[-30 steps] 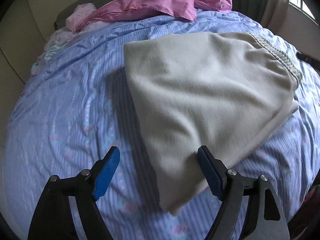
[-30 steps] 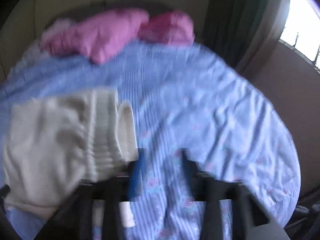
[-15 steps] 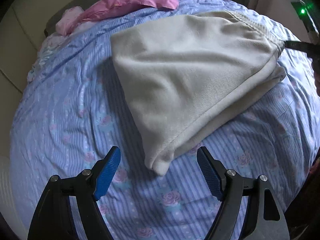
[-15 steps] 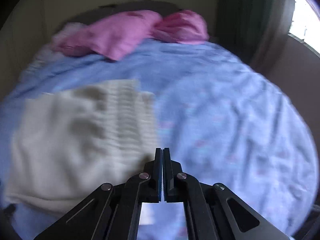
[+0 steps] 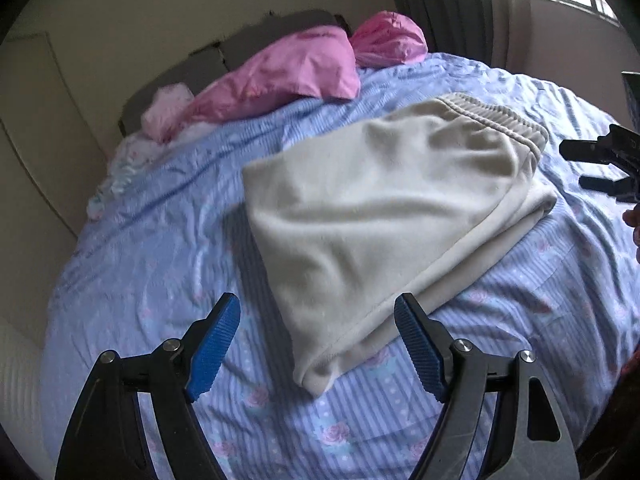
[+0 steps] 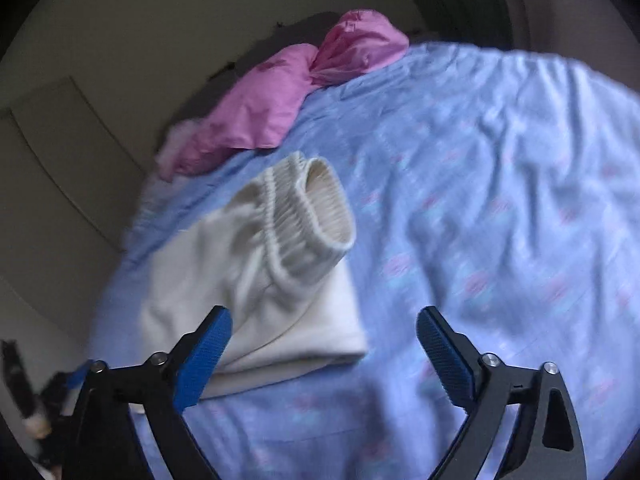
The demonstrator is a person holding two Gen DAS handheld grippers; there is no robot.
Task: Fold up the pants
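Cream pants lie folded mid-bed on the blue sheet, long axis near-left corner to waistband at far right. Left gripper wide, nearest, straddling near corner. Right gripper wide, empty, by waistband end.

Both of your grippers are wide open.
Your left gripper holds nothing between its blue pads, and your right gripper is just as open and holds nothing too.
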